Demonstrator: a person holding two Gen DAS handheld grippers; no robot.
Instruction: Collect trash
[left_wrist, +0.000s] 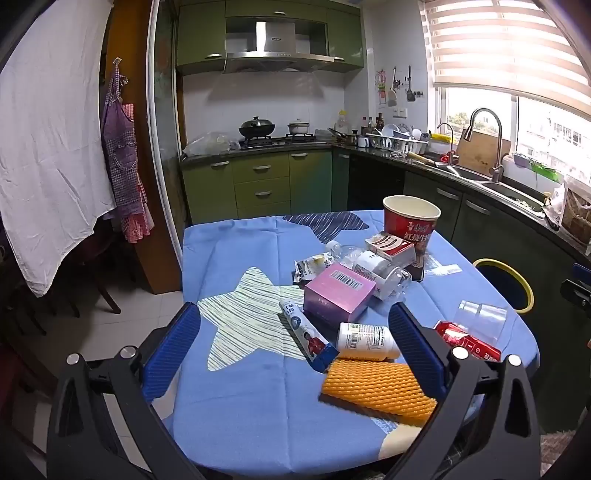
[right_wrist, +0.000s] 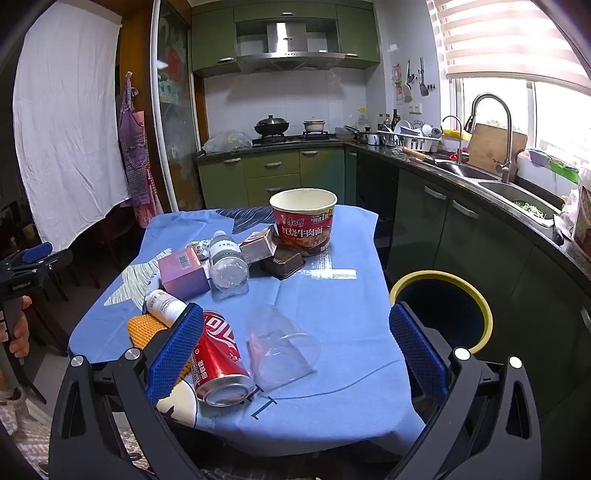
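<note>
The red can (right_wrist: 218, 360) is seen lying on its side, long way toward the wide-open right gripper (right_wrist: 295, 350), nearer than the wide-open, empty left gripper (left_wrist: 299, 347).

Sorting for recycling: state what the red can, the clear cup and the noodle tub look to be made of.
Red can: metal, probably aluminium; glossy printed wall, bare silvery end.
Clear cup: thin transparent plastic, likely; the blue cloth shows through, with soft highlights along the rim. It could be glass.
Noodle tub: seemingly coated paper; matte off-white inside, printed red outside.
</note>
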